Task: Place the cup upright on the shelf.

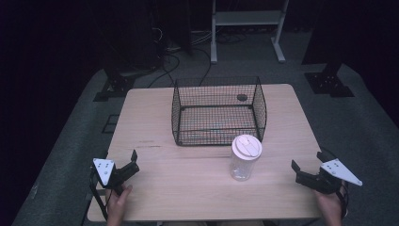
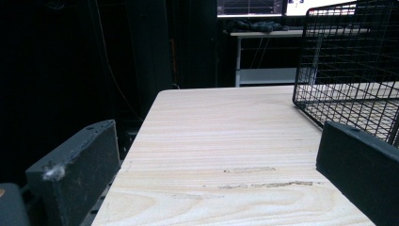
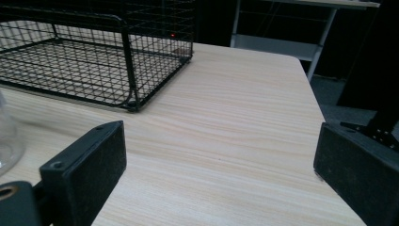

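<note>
Both grippers (image 1: 132, 163) (image 1: 308, 165) gape over pale wood table (image 1: 188, 188) — dark room.

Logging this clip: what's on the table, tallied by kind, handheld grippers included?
Wire basket, black mesh: 1
Clear jar with white lid, upright: 1
Handheld grippers, both open: 2, left gripper and right gripper
Total: 4

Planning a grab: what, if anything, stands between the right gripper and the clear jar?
Nothing visible. Bare table lies between the open right gripper and the clear jar; the wire basket sits behind the jar.
</note>
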Demonstrator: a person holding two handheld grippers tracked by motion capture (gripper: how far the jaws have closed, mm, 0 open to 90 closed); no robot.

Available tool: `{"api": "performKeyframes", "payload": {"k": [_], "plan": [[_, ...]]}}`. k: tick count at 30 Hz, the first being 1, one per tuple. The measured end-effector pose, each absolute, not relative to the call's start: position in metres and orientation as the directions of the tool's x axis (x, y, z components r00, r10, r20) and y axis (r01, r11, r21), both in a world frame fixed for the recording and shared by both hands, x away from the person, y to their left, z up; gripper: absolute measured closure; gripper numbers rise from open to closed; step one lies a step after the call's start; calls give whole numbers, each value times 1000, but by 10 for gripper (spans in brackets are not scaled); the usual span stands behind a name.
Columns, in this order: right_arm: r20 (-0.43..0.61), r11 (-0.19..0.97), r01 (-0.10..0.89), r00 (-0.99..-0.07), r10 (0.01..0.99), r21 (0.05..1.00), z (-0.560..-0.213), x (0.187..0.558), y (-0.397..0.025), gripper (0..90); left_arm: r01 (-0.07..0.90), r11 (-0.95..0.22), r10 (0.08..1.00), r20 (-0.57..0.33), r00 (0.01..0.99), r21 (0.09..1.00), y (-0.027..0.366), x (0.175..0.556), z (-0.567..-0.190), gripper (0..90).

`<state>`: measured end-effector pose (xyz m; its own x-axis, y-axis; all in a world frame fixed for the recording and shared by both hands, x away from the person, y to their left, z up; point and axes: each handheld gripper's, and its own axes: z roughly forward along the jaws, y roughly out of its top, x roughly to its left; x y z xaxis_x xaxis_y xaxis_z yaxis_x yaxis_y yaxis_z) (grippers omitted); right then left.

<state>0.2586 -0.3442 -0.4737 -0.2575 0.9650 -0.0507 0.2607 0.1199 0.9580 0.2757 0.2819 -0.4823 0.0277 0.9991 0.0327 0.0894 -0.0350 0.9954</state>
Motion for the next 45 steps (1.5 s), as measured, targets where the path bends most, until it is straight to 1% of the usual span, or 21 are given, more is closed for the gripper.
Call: {"api": "performKeyframes", "payload": {"k": [11, 17, 18, 20, 22, 28, 34, 39, 45], "plan": [[-67, 147, 233, -319, 945, 961, -458, 253, -333, 23, 85, -40, 999, 37, 35, 996, 282, 275, -482, 0], [-75, 162, 219, -356, 931, 962, -450, 245, -326, 23, 83, -41, 999, 38, 36, 996, 281, 275, -482, 0], [-85, 170, 204, -369, 925, 964, -447, 242, -323, 23, 84, -37, 999, 34, 36, 996, 282, 275, -482, 0], [-85, 170, 201, -373, 924, 965, -445, 241, -322, 23, 84, -39, 999, 36, 36, 996, 282, 275, -482, 0], [-73, 160, 189, -399, 914, 969, -440, 237, -318, 23, 84, -42, 999, 39, 36, 996, 281, 275, -482, 0], [-94, 174, 144, -446, 890, 974, -427, 232, -302, 22, 84, -41, 999, 38, 37, 996, 281, 275, -482, 0], [-142, 217, 99, -490, 860, 971, -414, 229, -281, 22, 84, -36, 999, 33, 37, 996, 282, 275, -482, 0], [-150, 224, 83, -518, 842, 971, -408, 229, -269, 22, 83, -39, 999, 36, 38, 996, 282, 275, -482, 0], [-149, 228, 78, -551, 821, 970, -409, 231, -254, 22, 83, -35, 999, 32, 37, 996, 282, 275, -482, 0]]}}
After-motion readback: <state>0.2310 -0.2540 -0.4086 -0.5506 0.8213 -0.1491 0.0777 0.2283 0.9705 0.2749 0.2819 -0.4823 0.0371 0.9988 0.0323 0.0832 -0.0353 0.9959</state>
